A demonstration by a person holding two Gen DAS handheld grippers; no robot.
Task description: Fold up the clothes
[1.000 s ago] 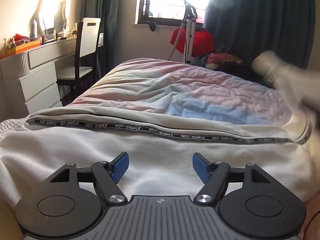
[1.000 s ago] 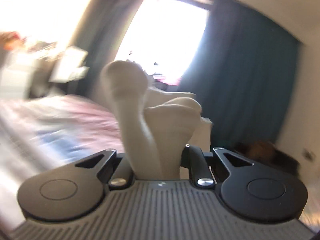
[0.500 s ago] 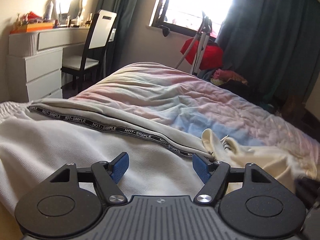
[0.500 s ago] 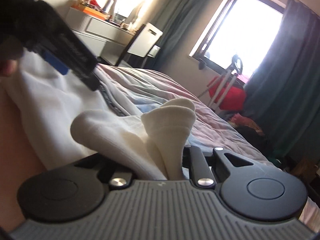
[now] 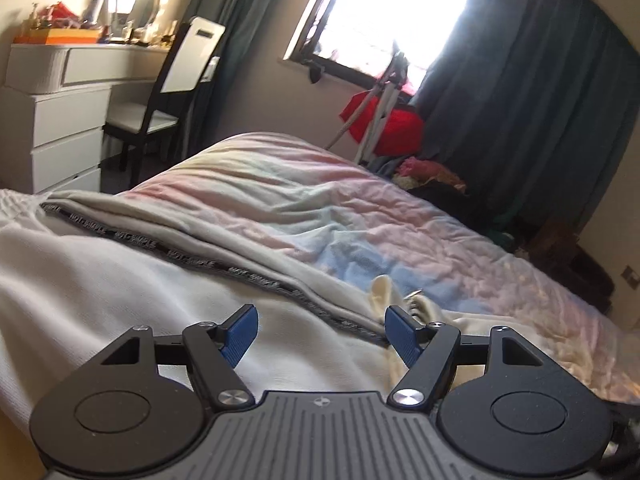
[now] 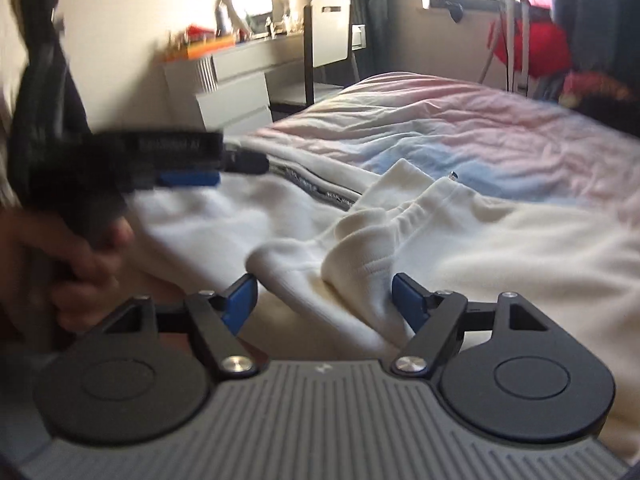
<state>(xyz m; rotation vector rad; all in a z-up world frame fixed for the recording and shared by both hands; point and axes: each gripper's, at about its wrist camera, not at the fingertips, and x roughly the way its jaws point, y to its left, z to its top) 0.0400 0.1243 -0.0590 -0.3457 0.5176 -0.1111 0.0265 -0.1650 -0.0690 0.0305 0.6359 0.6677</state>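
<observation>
A cream garment [image 5: 120,292] with a black lettered stripe [image 5: 240,270] lies on the bed in the left wrist view. My left gripper [image 5: 321,332] hovers open just above it, nothing between its blue pads. In the right wrist view the same garment [image 6: 500,248] is spread out, and its ribbed cuff end [image 6: 352,264] lies bunched between the fingers of my right gripper [image 6: 322,300], which stands open around it. The left gripper [image 6: 188,178], held by a hand [image 6: 80,264], shows blurred at the left of that view.
The bed has a pink and blue quilt [image 5: 360,220]. A white dresser [image 5: 60,112] and a chair [image 5: 172,92] stand at its far left. A red item on a stand [image 5: 384,124] and dark curtains [image 5: 520,100] are by the window.
My right gripper came down to the bed and opened, letting go of the cuff end it was shut on. The left gripper stayed open and turned slightly right.
</observation>
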